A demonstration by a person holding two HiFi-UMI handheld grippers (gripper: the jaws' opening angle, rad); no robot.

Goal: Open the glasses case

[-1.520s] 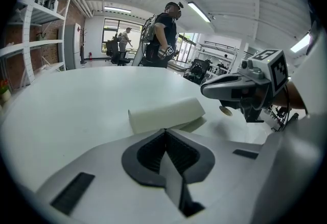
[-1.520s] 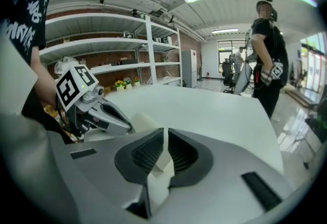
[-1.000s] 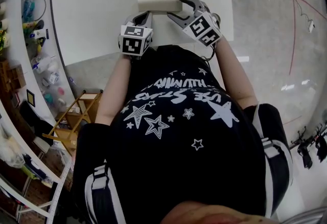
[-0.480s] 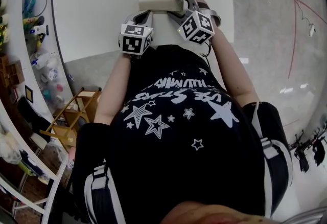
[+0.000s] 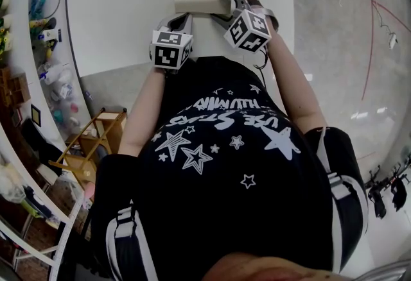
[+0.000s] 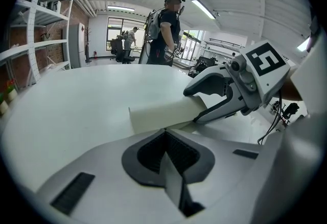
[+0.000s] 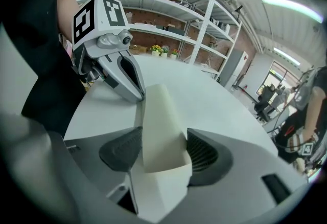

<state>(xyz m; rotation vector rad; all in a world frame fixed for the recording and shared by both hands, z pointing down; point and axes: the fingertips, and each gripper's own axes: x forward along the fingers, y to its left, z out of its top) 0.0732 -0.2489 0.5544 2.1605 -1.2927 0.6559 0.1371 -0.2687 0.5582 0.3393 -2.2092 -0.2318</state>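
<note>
**Item:** case (image 5: 200, 2), cream, lid down, flat on the desk (image 5: 122, 10) near my edge.

**Handling (judged):** light, stiff shell with a smooth skin, so it is apt to skid. The lid probably snaps shut.

**Right gripper** (image 5: 222, 6)**:** astride the case's right end. My jaws have just been opening and now stand wide, and the pads seem not to press.

**Left gripper** (image 5: 184, 18)**:** jaws together and empty, just beside the near long side.

**Where to hold:** I would pin the base at one end and lift the lid by its long edge.
</note>
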